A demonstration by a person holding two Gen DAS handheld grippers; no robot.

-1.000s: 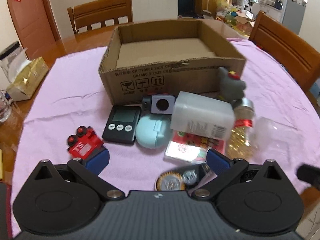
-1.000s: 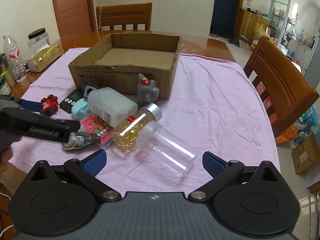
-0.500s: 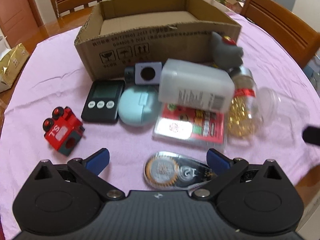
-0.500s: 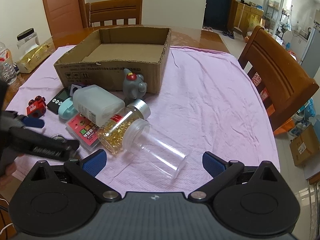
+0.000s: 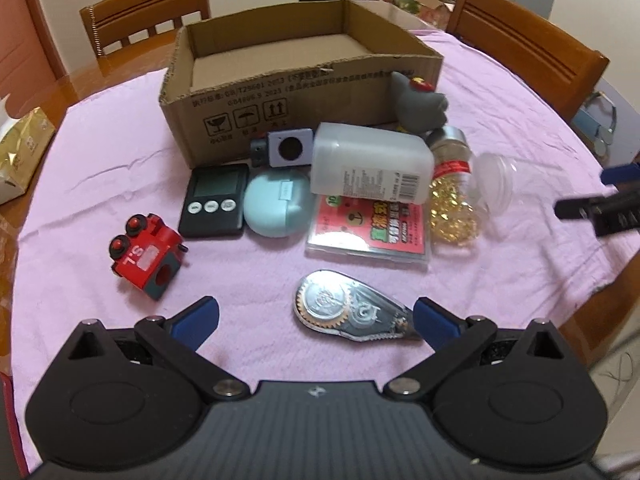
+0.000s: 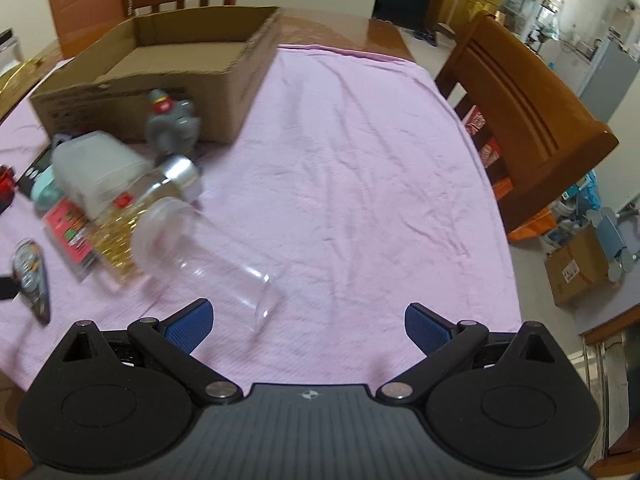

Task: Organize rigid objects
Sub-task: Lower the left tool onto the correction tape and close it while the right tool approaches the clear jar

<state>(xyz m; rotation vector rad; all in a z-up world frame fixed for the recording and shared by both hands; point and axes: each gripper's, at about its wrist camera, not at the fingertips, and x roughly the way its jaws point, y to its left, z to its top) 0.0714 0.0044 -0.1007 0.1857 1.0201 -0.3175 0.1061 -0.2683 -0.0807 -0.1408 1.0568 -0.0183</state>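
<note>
The cardboard box [image 5: 304, 92] is seen at the far side of the pink cloth [image 5: 100, 168], and nothing can be seen inside it. All the small things are laid in front of it, so the tidying looks to be at its very start.

The left gripper [image 5: 316, 314] is held wide with nothing in it, low over the tape roller [image 5: 352, 312]. The right gripper [image 6: 308, 320] is held wide too, with nothing in it, close to the clear jar [image 6: 208, 256] lying on its side. A pick is judged to be the step in hand. Next, the fingers would need to be brought around one thing and closed.

"T'S" can be read on the red toy train [image 5: 146, 256]. Printed numbers and three packing signs are seen on the box wall. The red card [image 5: 372, 226] bears writing that cannot be read clearly.
</note>
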